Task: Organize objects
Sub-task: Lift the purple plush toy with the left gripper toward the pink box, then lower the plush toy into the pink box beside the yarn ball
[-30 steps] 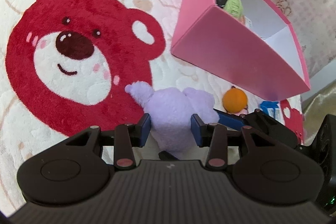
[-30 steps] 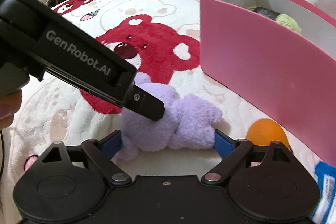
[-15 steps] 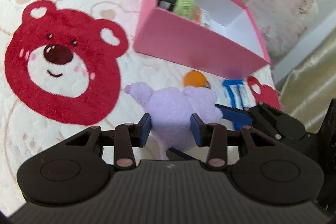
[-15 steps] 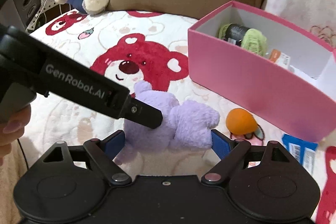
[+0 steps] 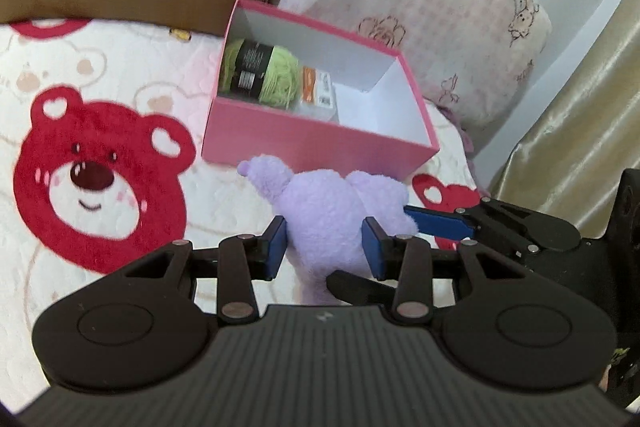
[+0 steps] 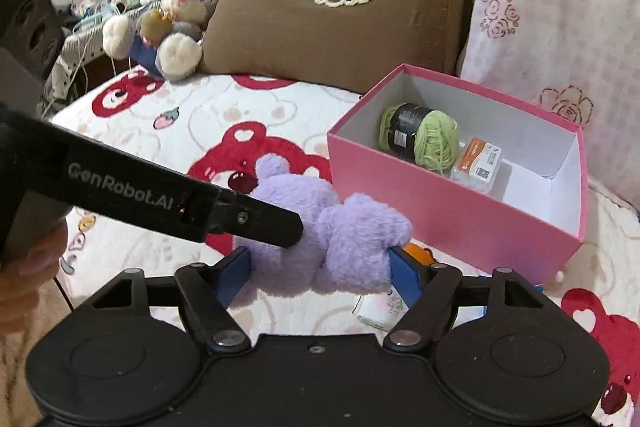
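Note:
A purple plush toy (image 5: 332,211) hangs above the bear blanket, held from two sides. My left gripper (image 5: 324,247) is shut on its body, the blue pads dug into the fur. My right gripper (image 6: 320,275) is closing on it from the other side, with both pads touching the plush (image 6: 320,227). The left gripper's black finger (image 6: 260,219) crosses the right wrist view. Just beyond stands the open pink box (image 5: 320,143) (image 6: 440,203). Inside it lie a green yarn ball (image 5: 260,75) (image 6: 424,135) and a small orange-and-white pack (image 5: 318,93) (image 6: 476,165).
An orange ball (image 6: 420,253) and a white card (image 6: 376,311) lie on the blanket (image 5: 100,179) near the box. A brown pillow (image 6: 340,27), a flowered pillow (image 5: 420,7) and a grey rabbit plush (image 6: 180,15) line the back. A gold curtain (image 5: 560,147) hangs at the right.
Both grippers have risen with the purple plush, lifting it off the blanket. The right jaws have narrowed onto it. The box's inside now shows from above.

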